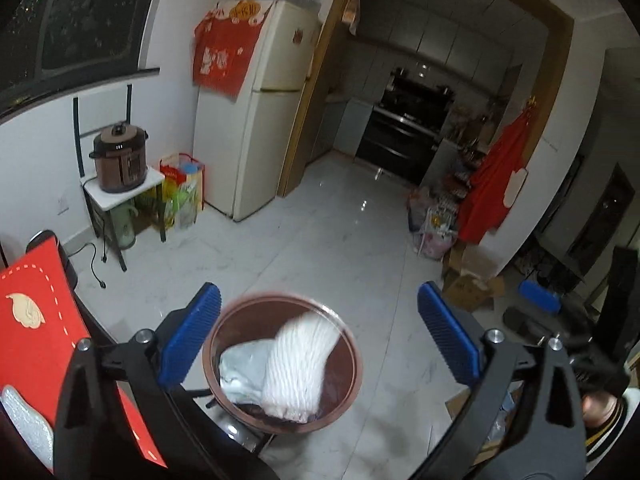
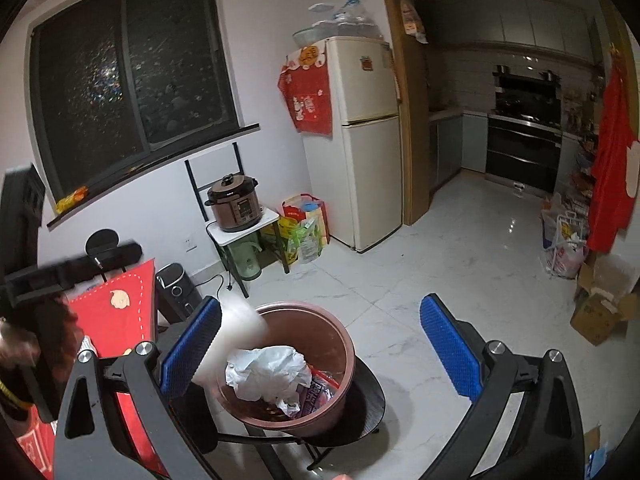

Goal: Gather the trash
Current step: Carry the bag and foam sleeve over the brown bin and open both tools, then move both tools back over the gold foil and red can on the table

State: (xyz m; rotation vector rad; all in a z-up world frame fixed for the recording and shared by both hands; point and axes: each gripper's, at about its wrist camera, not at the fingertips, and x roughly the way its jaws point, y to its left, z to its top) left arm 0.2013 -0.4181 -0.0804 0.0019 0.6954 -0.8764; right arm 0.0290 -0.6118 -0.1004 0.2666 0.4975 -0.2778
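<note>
The step in hand looks like the drop: a white ribbed paper cup (image 1: 298,368), motion-blurred, is over the mouth of the round reddish-brown plastic bin (image 1: 256,314), and nothing is gripping it. The left tool (image 1: 319,334) stands wide open directly above the bin, its blue ribbed pads well apart on either side of the rim with the cup between them but touching neither. In the right wrist view the same cup shows as a pale smear at the near-left rim of the bin, so it is probably falling in, though the blur leaves it unclear whether it has cleared the edge. Inside the bin lie crumpled white paper (image 2: 270,374) and a red printed wrapper (image 2: 324,390). The bin sits on a small black round stool (image 2: 366,404), over the white marble-pattern floor (image 2: 460,264). The right tool (image 2: 320,346) is also wide open and empty, hovering just above and behind the bin. To the left of the bin a red cloth-covered surface (image 1: 36,320) is partly visible. Judging from this, the next move calls for checking that the cup landed inside the bin, then turning away from the bin to find the next piece of trash; none is visible near the bin, so the search has to go elsewhere.
</note>
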